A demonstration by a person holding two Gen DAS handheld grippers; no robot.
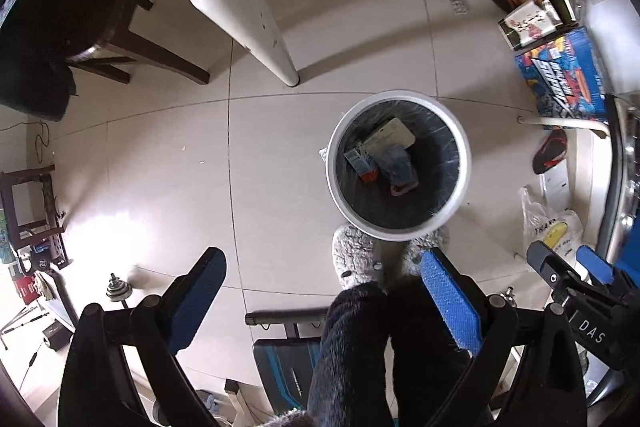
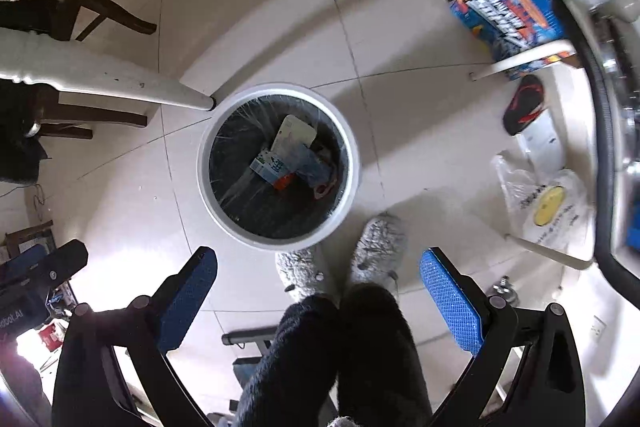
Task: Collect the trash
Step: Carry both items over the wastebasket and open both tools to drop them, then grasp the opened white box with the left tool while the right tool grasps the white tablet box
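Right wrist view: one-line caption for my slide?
Open right tool above a lined bin holding cartons, the person's slippers beside it.

The floor (image 1: 160,155) was pale glossy tile with thin dark grout lines, and a bright patch of light glared on it at the left. A white table leg (image 1: 256,27) slanted down to the tiles, and a dark wooden chair (image 1: 120,39) stood beside it. Colourful boxes (image 1: 560,75) were stacked near a white wall (image 1: 612,23), with a black and red sandal (image 2: 524,105) close by
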